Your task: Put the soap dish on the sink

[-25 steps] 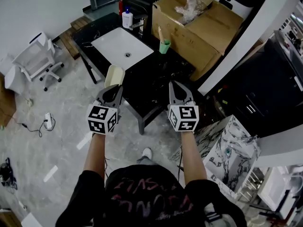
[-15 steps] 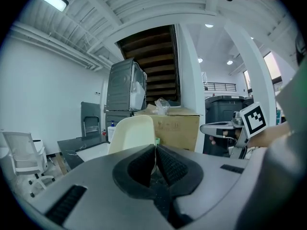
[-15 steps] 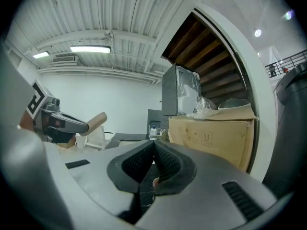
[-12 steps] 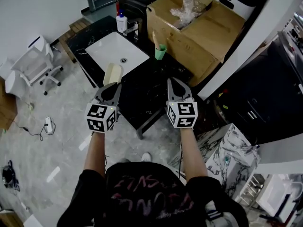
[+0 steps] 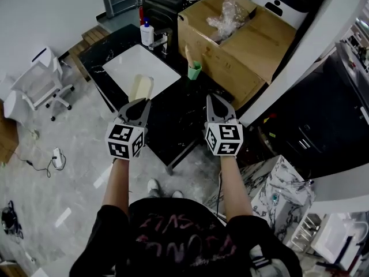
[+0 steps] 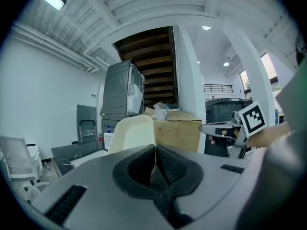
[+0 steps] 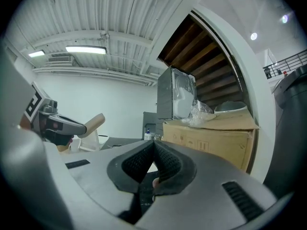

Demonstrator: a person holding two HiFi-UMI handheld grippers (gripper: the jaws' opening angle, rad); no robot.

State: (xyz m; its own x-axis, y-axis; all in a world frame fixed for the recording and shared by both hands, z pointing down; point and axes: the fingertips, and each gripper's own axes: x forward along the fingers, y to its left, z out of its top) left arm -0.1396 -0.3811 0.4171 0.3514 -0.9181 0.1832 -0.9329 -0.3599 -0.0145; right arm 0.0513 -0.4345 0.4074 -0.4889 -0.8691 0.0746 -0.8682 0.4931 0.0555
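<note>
The cream soap dish [image 5: 141,87] sticks out of my left gripper [image 5: 140,101], which is shut on its near edge. In the head view it hangs over the near corner of the white sink basin [image 5: 134,60], set in a black marble counter [image 5: 173,105]. The left gripper view shows the soap dish [image 6: 132,132] upright above the closed left gripper [image 6: 155,147]. My right gripper [image 5: 214,99] is shut with nothing in it and hovers over the counter's right part. From the right gripper view [image 7: 153,143], the soap dish [image 7: 93,123] appears at the left.
A soap bottle [image 5: 147,33] and a faucet [image 5: 164,40] stand behind the basin. A green cup [image 5: 194,71] holding a brush sits to its right. A large open cardboard box [image 5: 248,36] fills the back right. A white chair [image 5: 43,77] stands on the floor at left.
Both grippers and the person have moved forward toward the counter. The soap dish has gone from the counter's near edge to over the basin's corner. Both grippers stay shut.
</note>
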